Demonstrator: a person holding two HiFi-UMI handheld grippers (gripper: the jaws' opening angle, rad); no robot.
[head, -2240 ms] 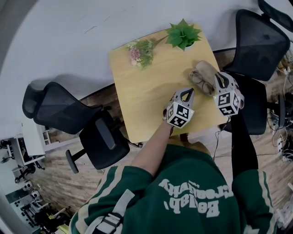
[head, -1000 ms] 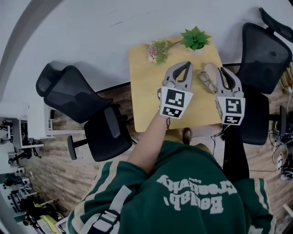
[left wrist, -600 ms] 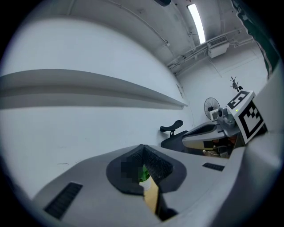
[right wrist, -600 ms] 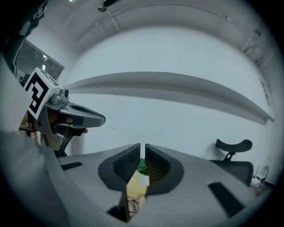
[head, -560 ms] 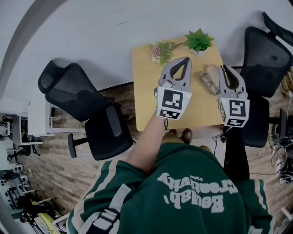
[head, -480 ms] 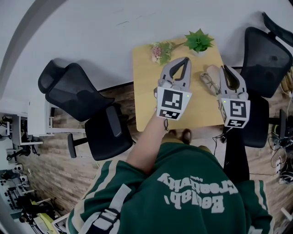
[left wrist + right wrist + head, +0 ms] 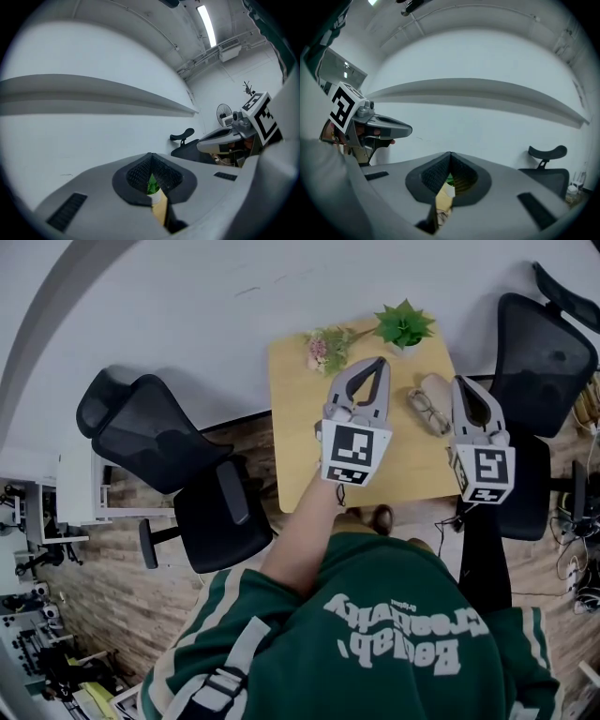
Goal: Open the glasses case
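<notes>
Well, left claw (image 7: 380, 361) and right claw (image 7: 459, 382) are pinched together, empty, above glasses (image 7: 429, 412), case (image 7: 437, 387), plant (image 7: 404, 324), flowers (image 7: 323, 345).

A small wooden table (image 7: 295, 418) stood there. A potted plant (image 7: 404, 324) and a flower sprig (image 7: 323, 345) sat at its far edge. Glasses (image 7: 429, 412) lay just beside a tan glasses case (image 7: 437, 386).

Table (image 7: 298, 427) light wood, matt; chair (image 7: 544, 338) blk mesh fabric; case (image 7: 438, 387) matt, cloth-like.

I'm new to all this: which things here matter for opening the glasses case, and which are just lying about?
For the job: glasses case, left gripper, right gripper.
Lying about: glasses, potted plant, flowers, office chairs.
</notes>
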